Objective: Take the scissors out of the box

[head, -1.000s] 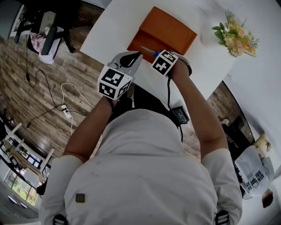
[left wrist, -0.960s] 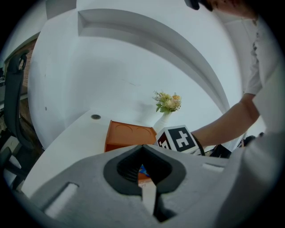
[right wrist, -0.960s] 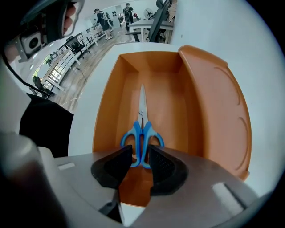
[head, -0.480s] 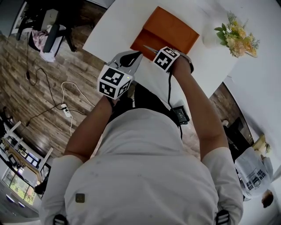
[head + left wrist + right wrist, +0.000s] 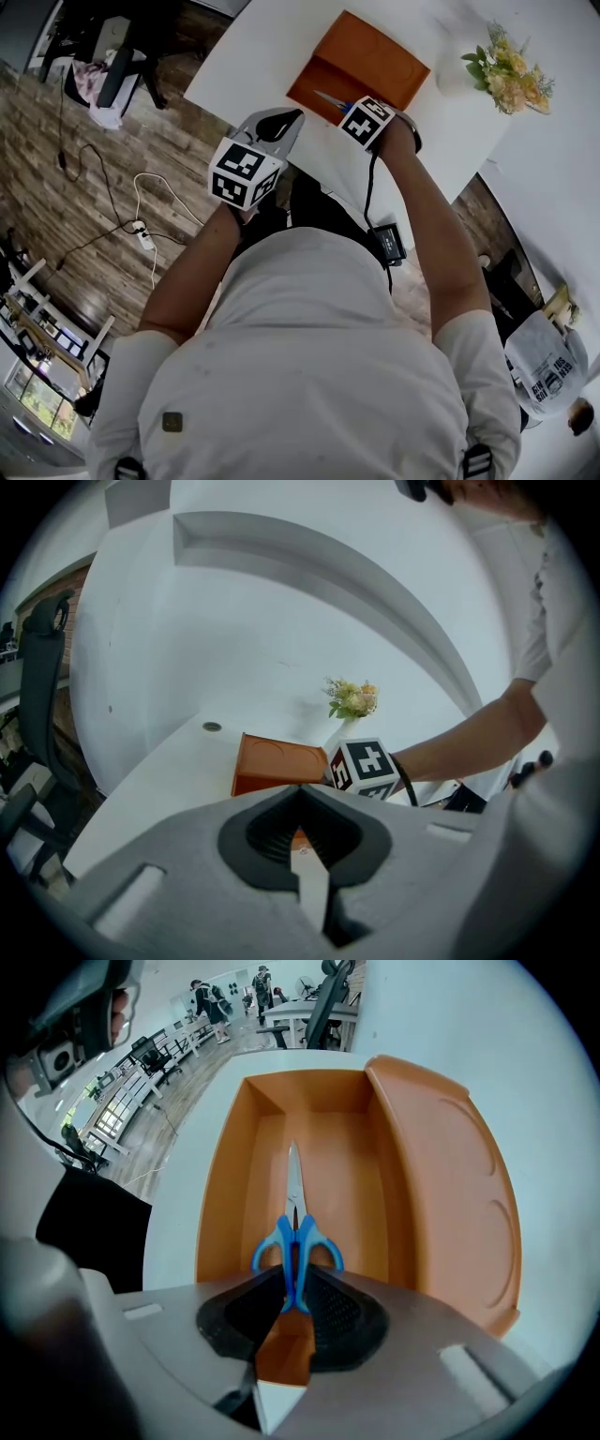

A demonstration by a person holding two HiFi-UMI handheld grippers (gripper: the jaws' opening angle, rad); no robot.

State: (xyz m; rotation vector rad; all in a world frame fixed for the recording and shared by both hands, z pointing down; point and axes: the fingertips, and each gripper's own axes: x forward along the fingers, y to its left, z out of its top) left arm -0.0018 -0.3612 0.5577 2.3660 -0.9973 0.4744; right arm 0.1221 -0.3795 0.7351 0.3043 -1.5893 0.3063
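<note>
A white table (image 5: pixel 253 56) fills the top of the head view, above a wood floor (image 5: pixel 94 216). The person's pale shirt (image 5: pixel 309 356) fills the bottom, with both bare arms reaching forward to the table's near edge.

An orange box (image 5: pixel 220 1185) lies open on the table. Its lid (image 5: pixel 450 1194) is folded back flat beside the tray, on the right in the right gripper view.

The left gripper (image 5: pixel 300 791) hangs off the table's near edge, apart from the box. Its jaws are together at the tips, with nothing between them.

The right gripper (image 5: pixel 295 1283) points straight down into the near end of the box. Its jaws have just been closing, and their dark pads now press on either side of the blue handles.

The scissors (image 5: pixel 295 1232) lie flat on the floor of the tray, along its middle. The blades are shut and point away from the right gripper, toward the far wall of the box.

A small bunch of pale flowers (image 5: pixel 506 75) stands on the table, well apart from the box and past the lid.
</note>
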